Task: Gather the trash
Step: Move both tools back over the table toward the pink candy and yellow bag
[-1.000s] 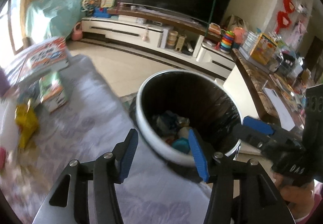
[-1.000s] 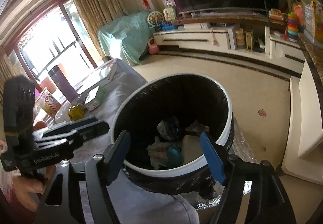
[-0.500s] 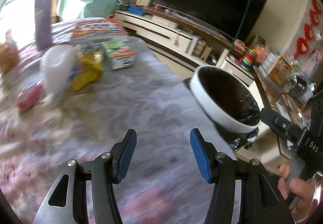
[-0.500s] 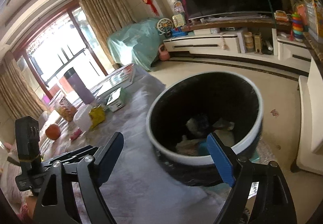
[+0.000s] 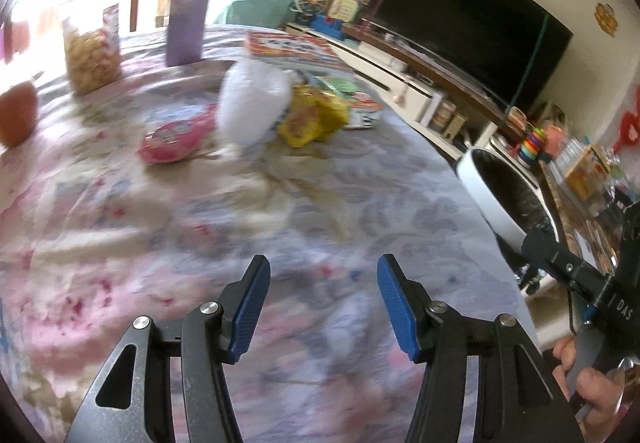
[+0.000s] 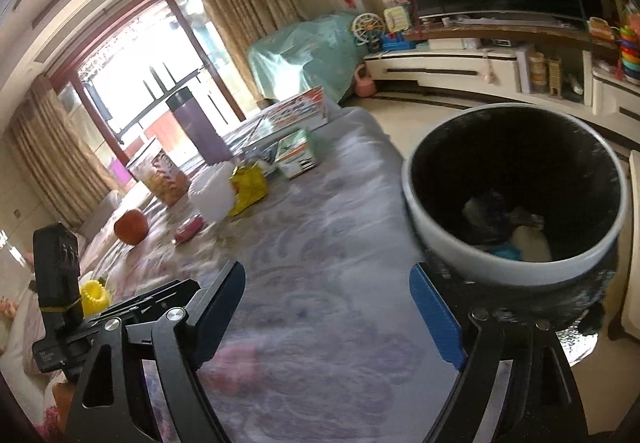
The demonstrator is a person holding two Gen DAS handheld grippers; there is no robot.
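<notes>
While both claws hang empty over the patterned cloth of the surface (image 5: 360, 203), the trash lies well ahead of them; the left claw (image 5: 320, 303) stands half spread with nothing between its blue pads, and the right claw (image 6: 328, 307) is spread wide, likewise bare. Near the far middle of the surface sit one yellow wrapper (image 5: 312, 119), one crumpled white bag (image 5: 252, 103) touching it, and one pink packet (image 5: 176, 135) just beside the bag; the one bin (image 6: 516, 195), white-rimmed and black-lined, stands off the surface's edge with some rubbish already inside. Since wrapper and bag touch, a claw closing on one could, I judge, drag or knock the other toward the edge; thin film may also slip from the pads. Non-trash is near: one purple flask (image 5: 190, 3), one snack jar (image 5: 92, 47), one orange fruit (image 6: 131, 227), one small carton (image 6: 298, 153); a careless reach could topple these.
</notes>
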